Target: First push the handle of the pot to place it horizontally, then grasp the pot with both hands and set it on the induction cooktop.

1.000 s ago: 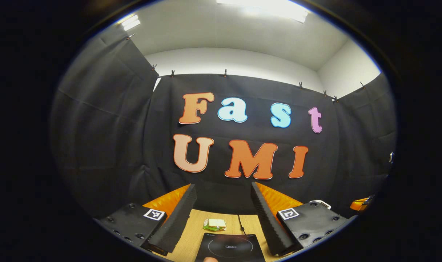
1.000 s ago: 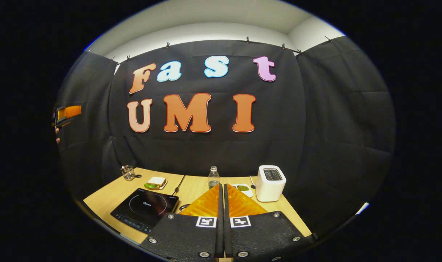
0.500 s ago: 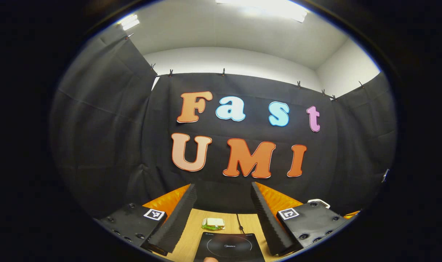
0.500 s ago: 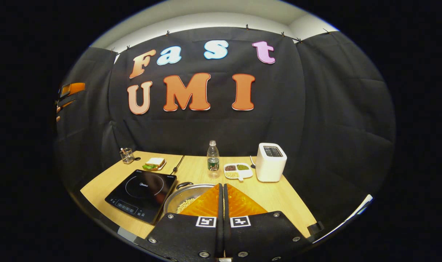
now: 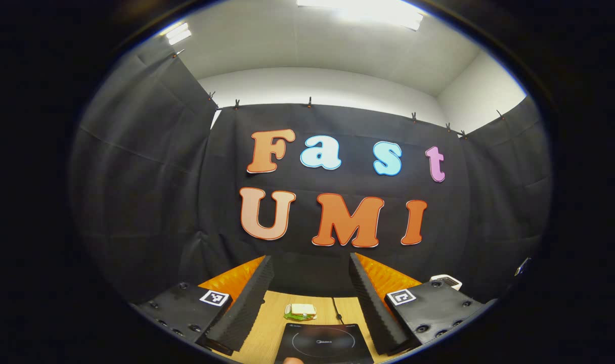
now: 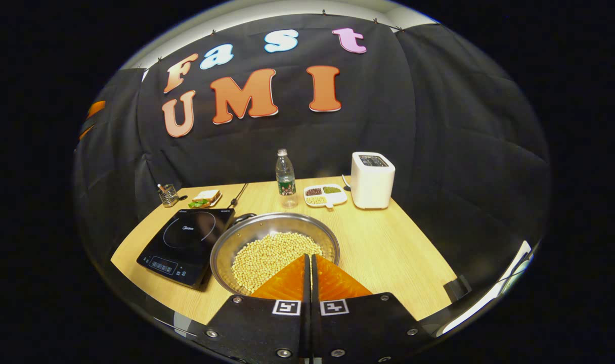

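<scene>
Two grippers aloft, right gripper point(image 6: 308, 258) closed empty above pot point(image 6: 274, 252) rim, left gripper point(image 5: 310, 263) wide apart.

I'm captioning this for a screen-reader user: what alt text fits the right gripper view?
The right gripper, fingers closed together, hangs above a metal pot of pale beans on a wooden table, beside a black induction cooktop. Behind stand a water bottle, a white toaster, a divided dish and a sandwich.
</scene>
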A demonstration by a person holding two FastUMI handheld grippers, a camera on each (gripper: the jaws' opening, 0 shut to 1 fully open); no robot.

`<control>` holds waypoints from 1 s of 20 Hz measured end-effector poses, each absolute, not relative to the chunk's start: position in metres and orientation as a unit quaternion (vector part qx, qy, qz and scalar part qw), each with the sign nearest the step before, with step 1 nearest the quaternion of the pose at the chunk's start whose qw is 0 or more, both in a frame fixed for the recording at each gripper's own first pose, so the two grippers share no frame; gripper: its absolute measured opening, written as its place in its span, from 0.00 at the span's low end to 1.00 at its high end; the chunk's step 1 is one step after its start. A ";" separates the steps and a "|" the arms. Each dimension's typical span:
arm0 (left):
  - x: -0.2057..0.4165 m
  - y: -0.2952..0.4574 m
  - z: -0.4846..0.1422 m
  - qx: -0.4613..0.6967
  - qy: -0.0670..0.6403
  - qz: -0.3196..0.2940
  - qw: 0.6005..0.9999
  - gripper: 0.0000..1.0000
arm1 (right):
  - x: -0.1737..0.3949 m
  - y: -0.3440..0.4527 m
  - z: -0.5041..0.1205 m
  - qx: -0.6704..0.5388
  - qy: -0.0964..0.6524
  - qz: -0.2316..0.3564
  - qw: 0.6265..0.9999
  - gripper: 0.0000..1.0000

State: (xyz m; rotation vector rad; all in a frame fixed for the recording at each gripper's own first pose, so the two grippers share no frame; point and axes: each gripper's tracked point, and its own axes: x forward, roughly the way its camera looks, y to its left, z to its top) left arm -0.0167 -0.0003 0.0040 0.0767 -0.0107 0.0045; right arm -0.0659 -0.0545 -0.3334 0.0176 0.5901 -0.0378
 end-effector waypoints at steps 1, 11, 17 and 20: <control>-0.016 -0.001 0.004 0.037 -0.004 0.003 0.999 0.98 | -0.070 -0.057 -0.341 0.013 0.297 -0.023 0.954 0.00; -0.018 0.004 0.000 0.033 0.000 0.005 0.999 0.98 | -0.107 -0.047 -0.387 0.031 0.341 -0.014 0.939 0.00; -0.022 0.002 0.001 0.036 -0.002 0.005 0.999 0.98 | -0.115 -0.029 -0.408 0.036 0.362 0.009 0.932 0.00; -0.024 0.000 0.001 0.038 -0.002 0.004 0.999 0.98 | -0.113 -0.022 -0.415 0.043 0.369 0.018 0.928 0.00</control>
